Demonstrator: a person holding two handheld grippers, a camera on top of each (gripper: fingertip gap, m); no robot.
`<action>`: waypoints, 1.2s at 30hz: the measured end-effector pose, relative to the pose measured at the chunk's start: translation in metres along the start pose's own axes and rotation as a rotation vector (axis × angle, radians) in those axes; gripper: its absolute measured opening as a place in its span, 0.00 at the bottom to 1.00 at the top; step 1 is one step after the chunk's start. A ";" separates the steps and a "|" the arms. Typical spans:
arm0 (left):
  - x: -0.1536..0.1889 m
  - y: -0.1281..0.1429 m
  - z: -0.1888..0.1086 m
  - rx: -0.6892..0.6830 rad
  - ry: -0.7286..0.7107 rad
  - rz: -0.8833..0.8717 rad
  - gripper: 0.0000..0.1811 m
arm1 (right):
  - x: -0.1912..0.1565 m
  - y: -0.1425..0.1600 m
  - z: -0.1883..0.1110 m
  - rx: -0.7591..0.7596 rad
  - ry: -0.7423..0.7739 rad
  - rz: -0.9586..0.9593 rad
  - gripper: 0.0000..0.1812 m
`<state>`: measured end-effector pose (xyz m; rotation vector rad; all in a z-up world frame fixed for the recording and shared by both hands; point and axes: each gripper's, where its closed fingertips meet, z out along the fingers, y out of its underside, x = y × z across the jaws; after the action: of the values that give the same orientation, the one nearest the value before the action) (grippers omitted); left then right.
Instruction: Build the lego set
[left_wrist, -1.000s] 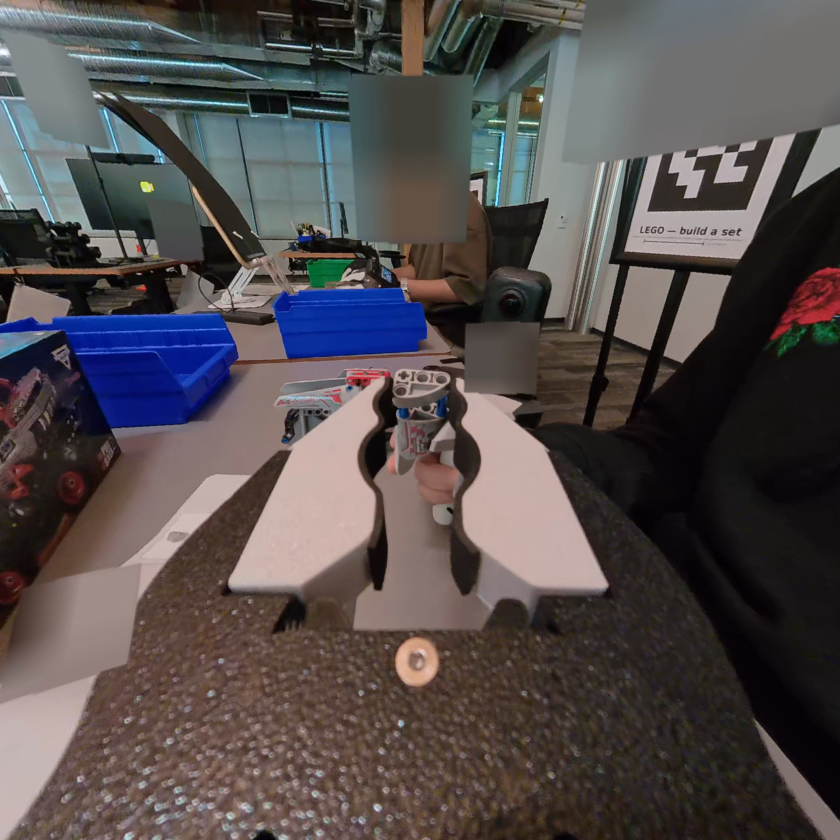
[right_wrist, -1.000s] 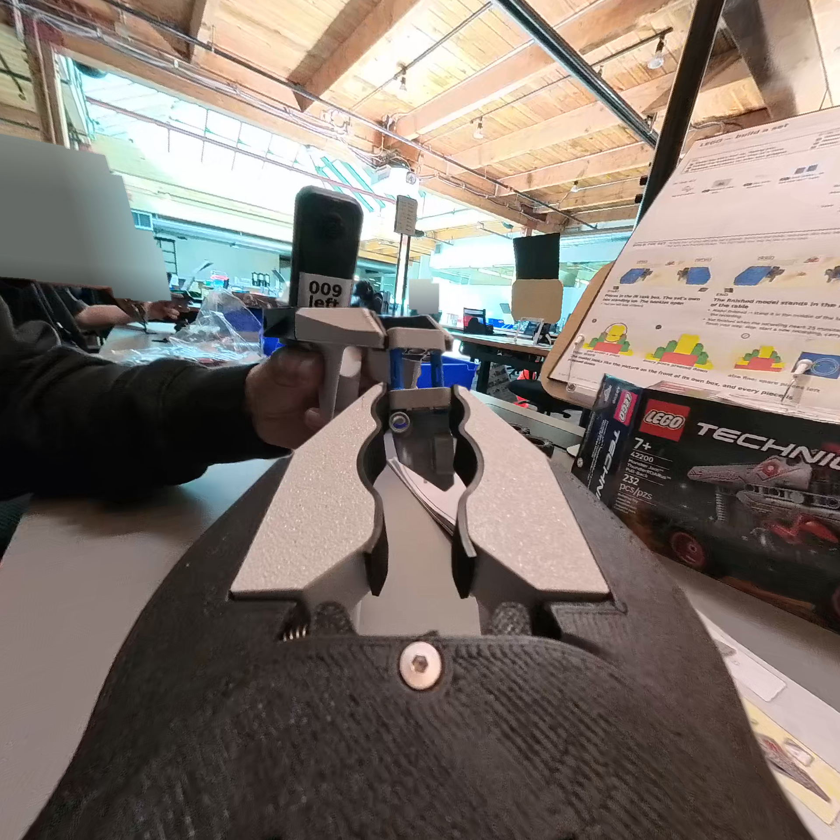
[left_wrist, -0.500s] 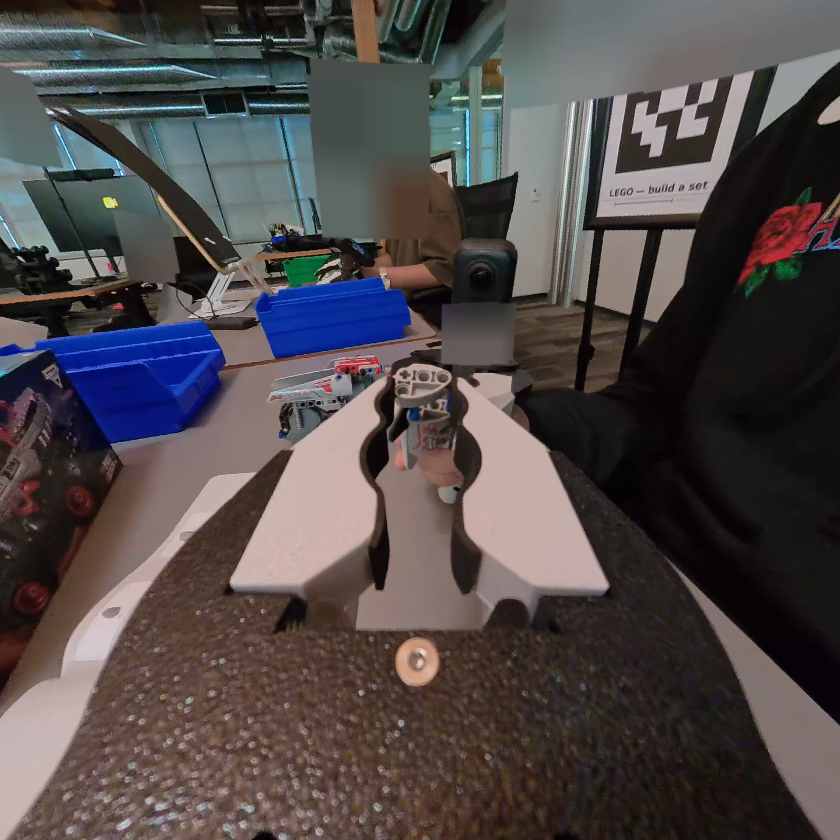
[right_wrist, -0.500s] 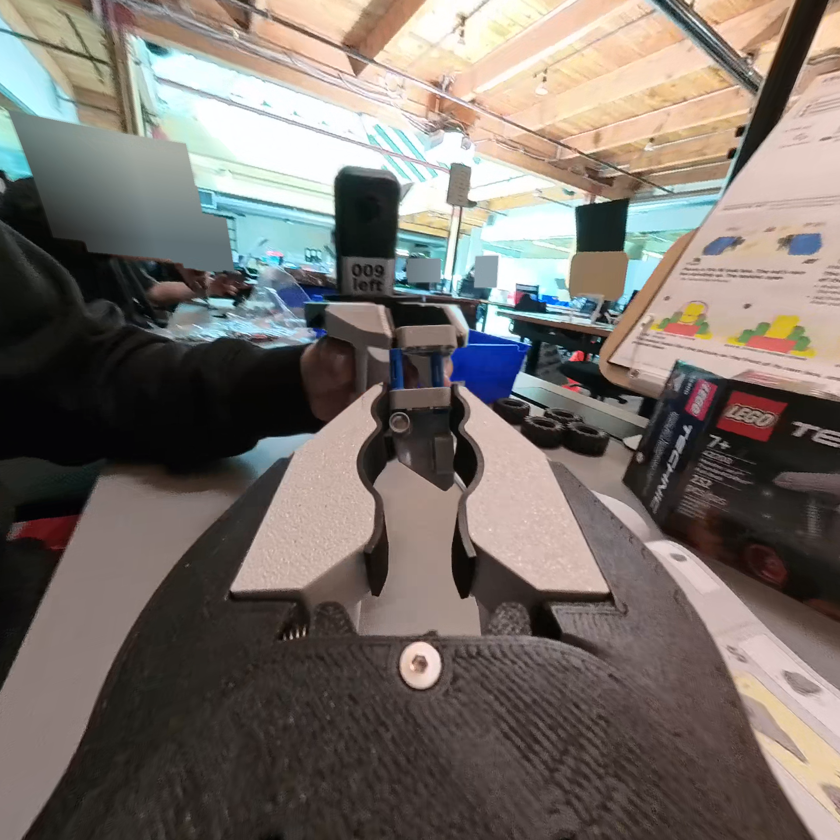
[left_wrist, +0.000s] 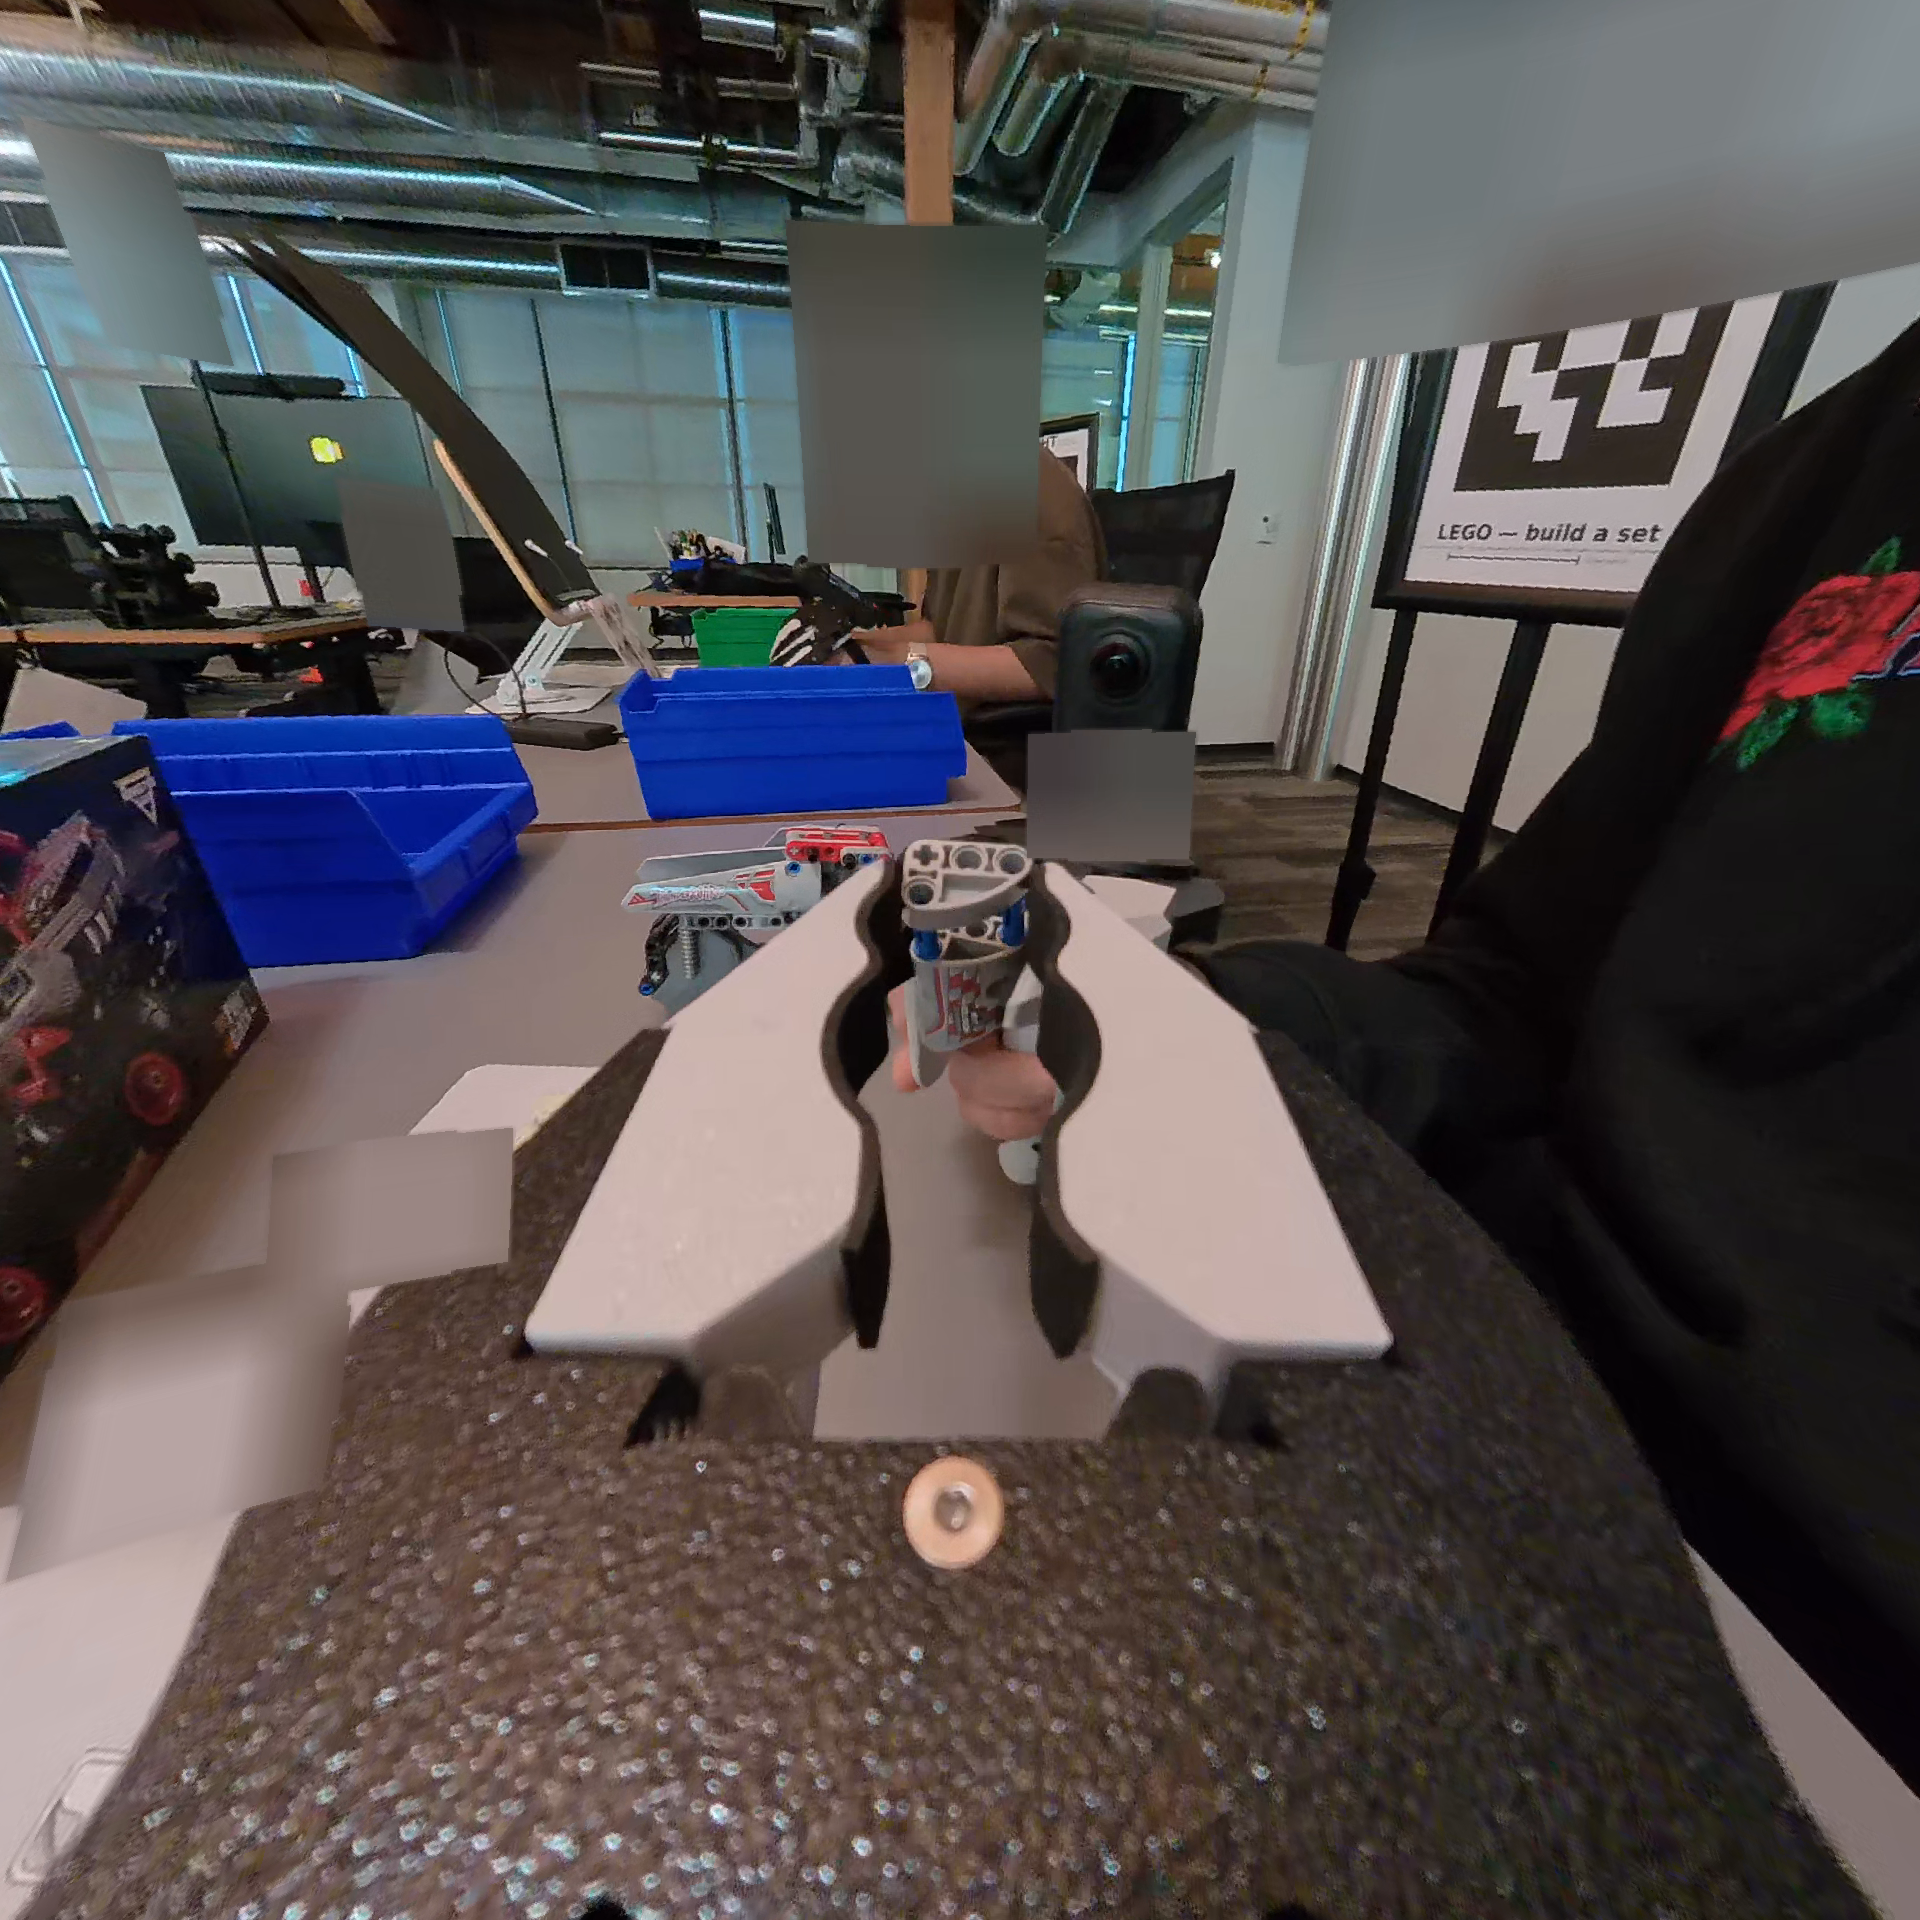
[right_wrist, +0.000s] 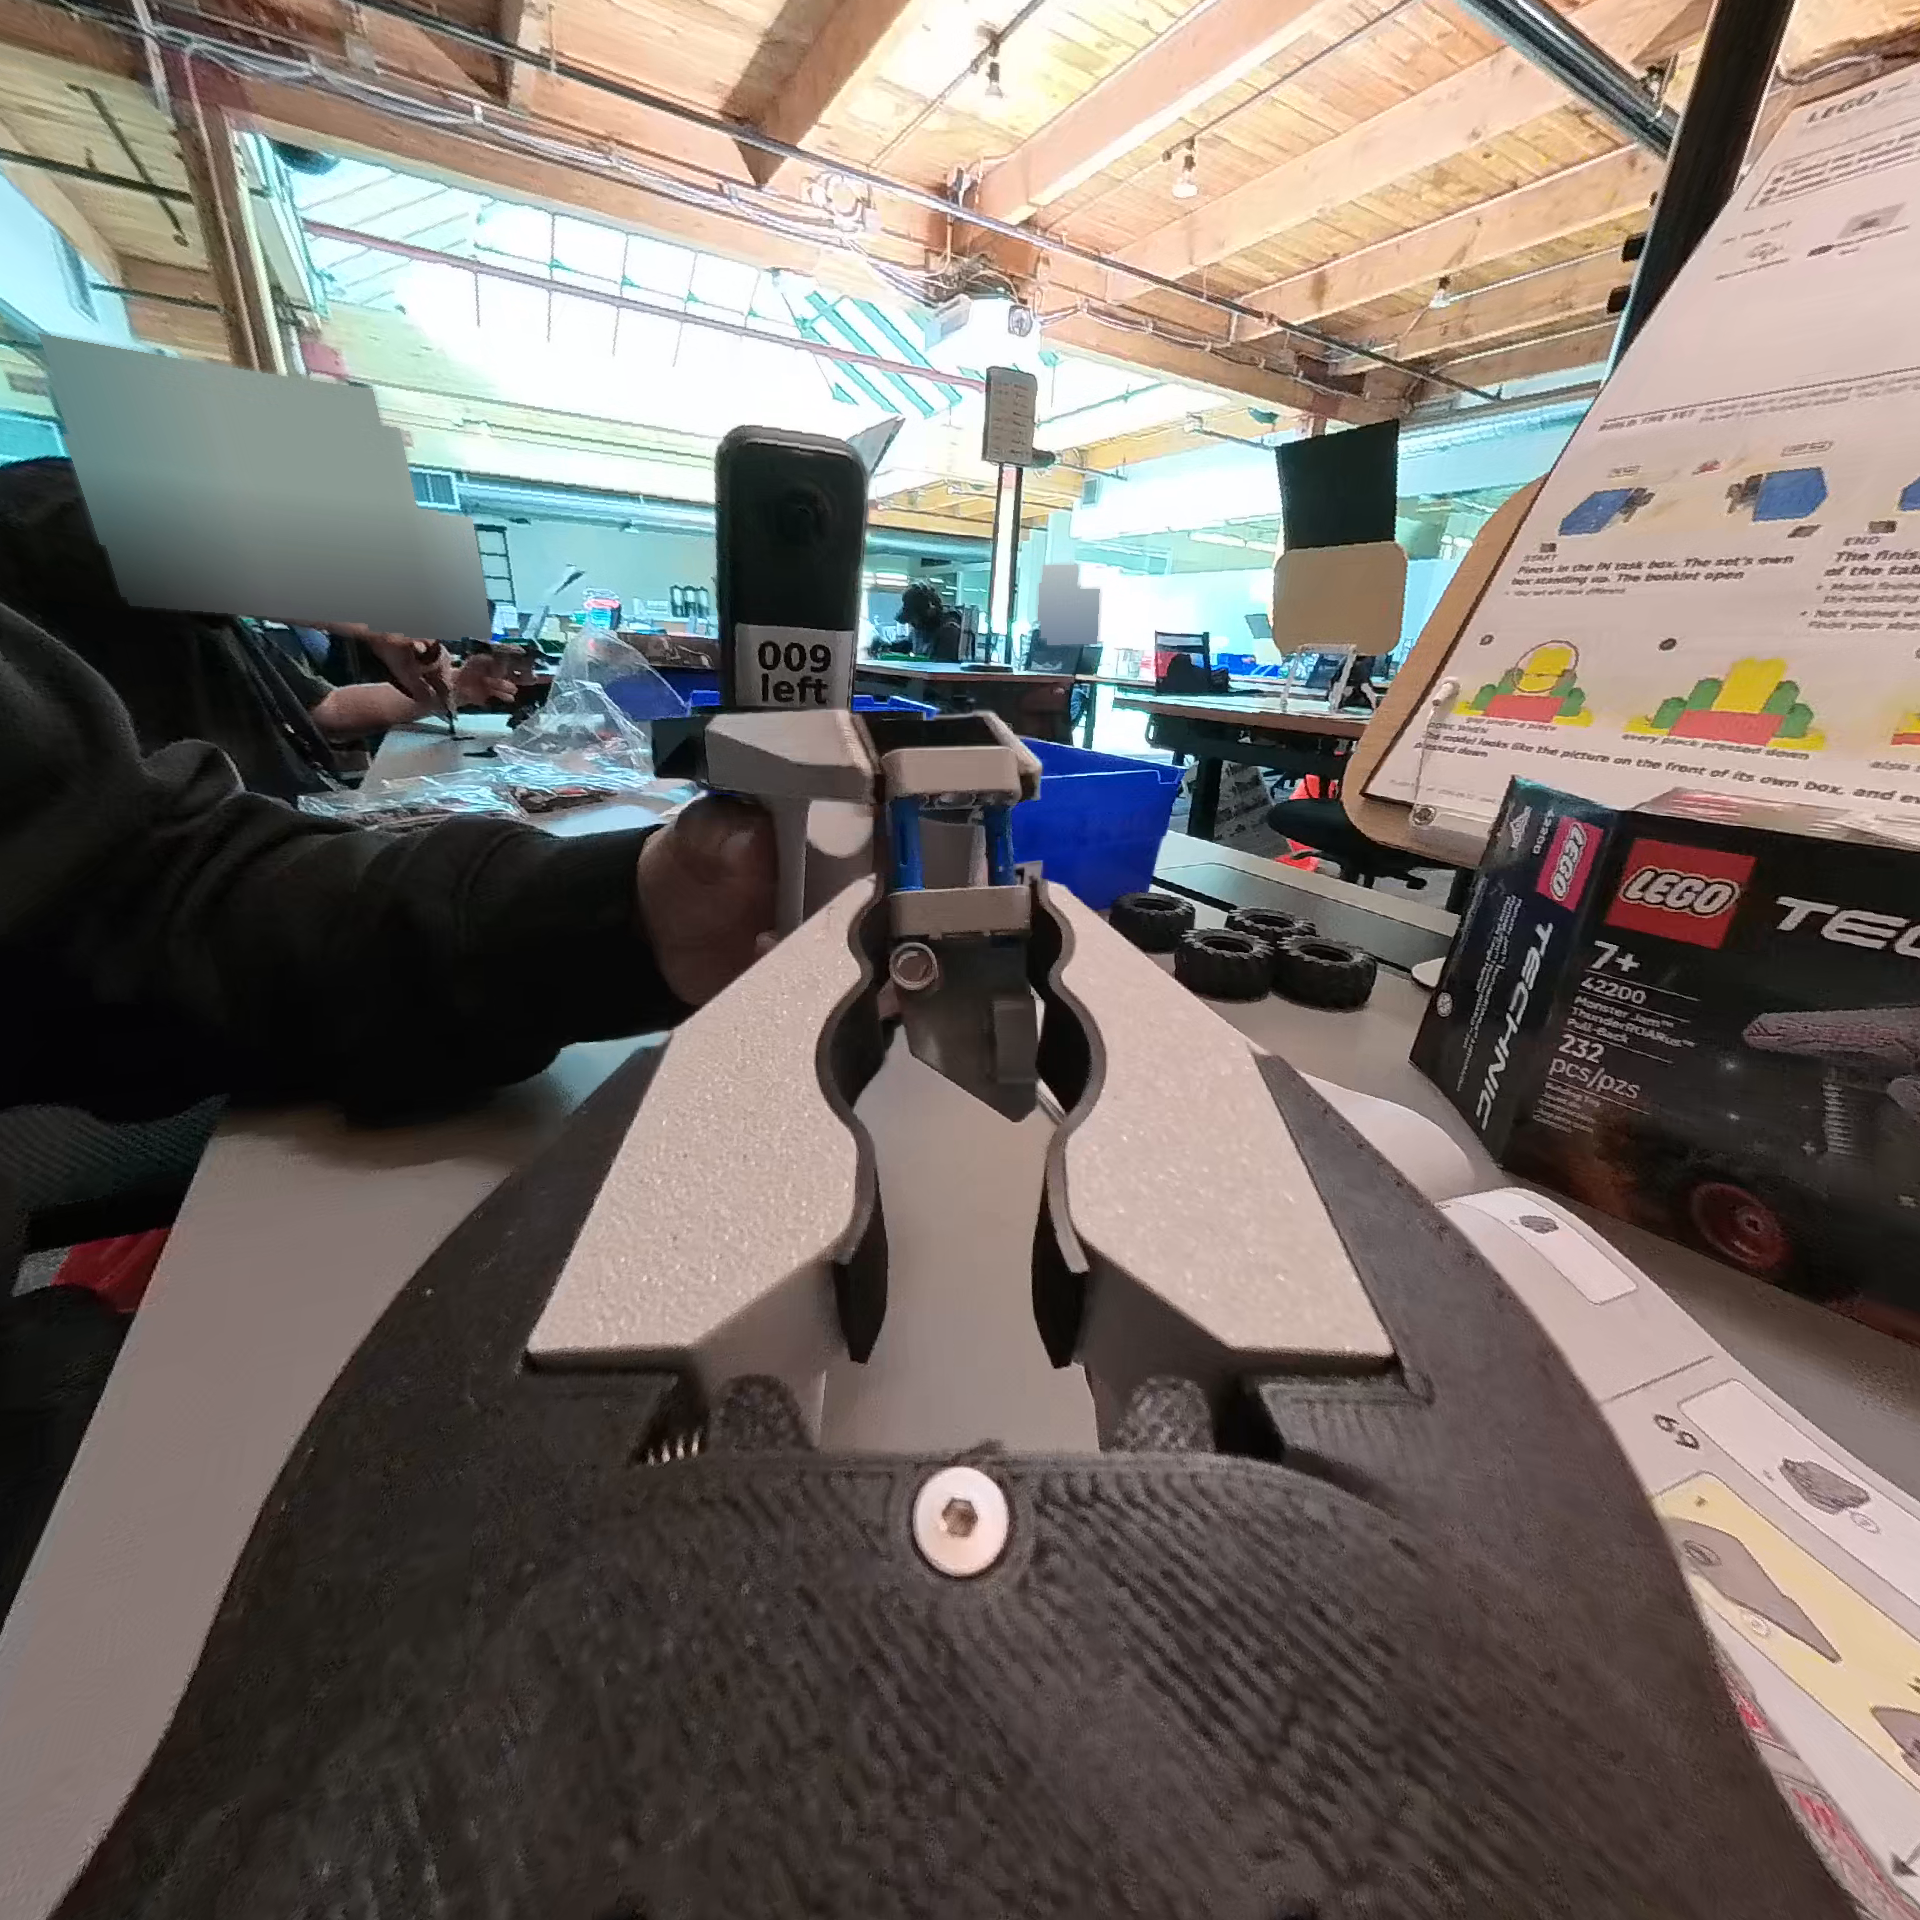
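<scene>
Both grippers hold one small Lego sub-assembly in the air above the table. My left gripper (left_wrist: 966, 891) is shut on its upper grey beam with holes (left_wrist: 966, 868). Two blue pins (right_wrist: 902, 842) link that beam to a lower grey piece (right_wrist: 961, 912). My right gripper (right_wrist: 956, 925) is shut on that lower piece. A grey panel with a red sticker (left_wrist: 961, 1003) hangs below it; its dark back (right_wrist: 966, 1023) shows in the right wrist view. The left gripper's body and camera (right_wrist: 790, 582) face the right wrist view, held by a hand (right_wrist: 707, 904).
A partly built grey and red truck model (left_wrist: 758, 894) stands on the table behind the grippers. There are blue bins (left_wrist: 343, 821) (left_wrist: 790, 738), the set's box (right_wrist: 1683, 1039) (left_wrist: 94, 997), several black tyres (right_wrist: 1247, 945), an open booklet (right_wrist: 1766, 1558) and an instruction board (right_wrist: 1662, 520). A person's black sleeve (left_wrist: 1558, 1039) is on the right. The grippers are tip to tip, or close to it.
Both grippers stayed shut on the sub-assembly and swung together a little. The right wrist view turned left, so the tyres came into view and the box slid right.
</scene>
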<state>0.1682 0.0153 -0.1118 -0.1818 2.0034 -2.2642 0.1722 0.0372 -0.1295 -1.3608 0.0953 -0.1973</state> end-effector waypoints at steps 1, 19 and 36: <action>0.000 0.000 0.000 -0.002 0.002 -0.009 0.11 | 0.000 0.000 0.000 0.000 0.000 -0.003 0.13; 0.003 -0.004 0.006 -0.118 -0.136 0.075 0.11 | 0.001 -0.009 -0.004 0.060 0.019 -0.038 0.13; -0.001 0.149 -0.069 -0.847 -0.087 -0.025 0.12 | 0.011 0.023 0.000 -0.172 0.134 -0.326 0.13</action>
<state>0.1587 0.0654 -0.2684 -0.3578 2.7635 -1.2413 0.1853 0.0396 -0.1514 -1.5297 0.0016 -0.5657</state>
